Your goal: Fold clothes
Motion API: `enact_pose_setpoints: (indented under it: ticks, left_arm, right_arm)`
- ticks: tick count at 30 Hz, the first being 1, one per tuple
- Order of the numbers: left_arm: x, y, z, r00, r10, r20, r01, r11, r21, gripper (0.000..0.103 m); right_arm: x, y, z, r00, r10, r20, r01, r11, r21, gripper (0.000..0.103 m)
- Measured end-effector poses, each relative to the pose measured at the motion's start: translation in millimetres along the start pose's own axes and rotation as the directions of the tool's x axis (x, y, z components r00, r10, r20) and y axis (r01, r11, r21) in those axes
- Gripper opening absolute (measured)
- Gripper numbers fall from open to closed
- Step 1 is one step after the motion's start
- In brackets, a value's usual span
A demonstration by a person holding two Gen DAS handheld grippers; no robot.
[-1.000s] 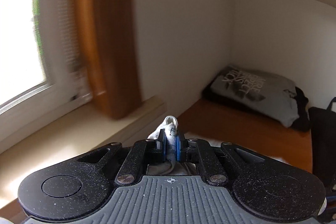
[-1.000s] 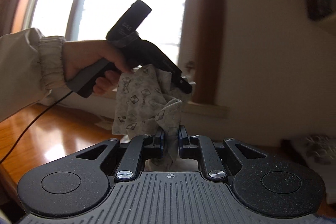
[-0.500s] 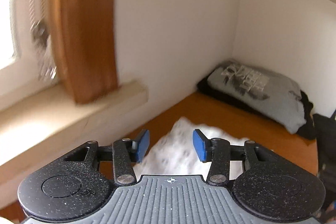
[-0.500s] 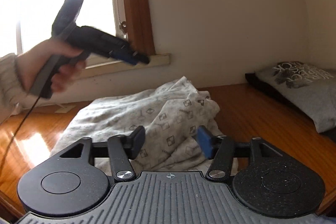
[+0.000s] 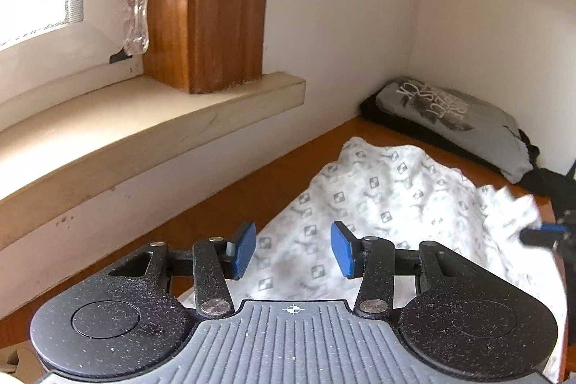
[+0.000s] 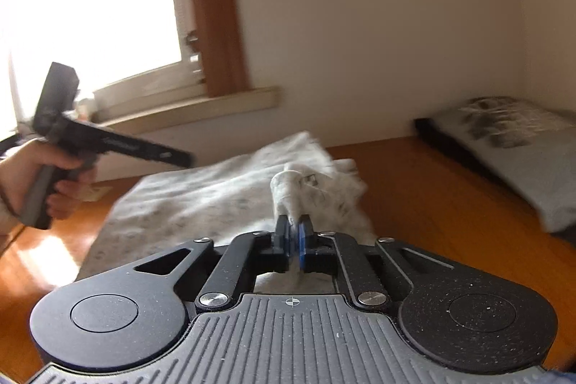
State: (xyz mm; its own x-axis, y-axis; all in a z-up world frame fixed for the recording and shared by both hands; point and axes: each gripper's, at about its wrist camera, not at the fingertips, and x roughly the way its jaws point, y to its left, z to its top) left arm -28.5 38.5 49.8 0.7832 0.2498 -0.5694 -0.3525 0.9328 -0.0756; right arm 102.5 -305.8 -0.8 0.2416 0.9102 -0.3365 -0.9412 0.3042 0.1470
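Bench (image 5: 223, 200) of glossy wood runs along the wall under the window sill and carries everything. Patterned white garment (image 5: 378, 197) lies spread and rumpled across the bench's middle, near the wall edge; a folded grey shirt (image 5: 453, 117) on dark clothes sits in the far corner. Likely trouble: the right tool has only a small bunched pinch, so a pull could slip the cloth free or drag the whole piece crooked across the slick wood, since nothing pins the other end. Left tool (image 5: 293, 249) hangs released, blue pads about half apart, above the near part of the fabric, holding nothing. Right tool (image 6: 294, 233) is clenched tight on a twisted corner of the garment.
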Motion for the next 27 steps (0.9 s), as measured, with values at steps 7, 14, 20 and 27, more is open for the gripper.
enact_pose_setpoints:
  ticks: [7,14,20,27]
  left_arm:
    - [0.9,14.4,1.2,0.997,-0.078,0.011,0.078,0.997,0.025,0.05]
    - [8.0,16.0,-10.1,0.992,-0.122,0.011,0.121,0.988,0.091,0.055]
    - [13.4,22.5,-14.4,0.991,-0.13,-0.012,0.131,0.989,0.068,0.055]
    - [13.2,30.2,-13.3,0.992,-0.129,-0.014,0.13,0.99,0.062,0.055]
  right_arm:
    - [-23.5,-22.8,-20.3,0.97,-0.218,-0.107,0.229,0.967,0.108,0.013]
    - [-28.4,-1.5,-1.8,0.948,-0.314,-0.049,0.317,0.943,0.098,0.039]
    - [2.8,11.5,7.6,0.952,-0.294,-0.081,0.299,0.952,0.061,0.052]
    - [10.9,5.7,-9.7,0.938,-0.32,-0.13,0.32,0.947,-0.021,0.025]
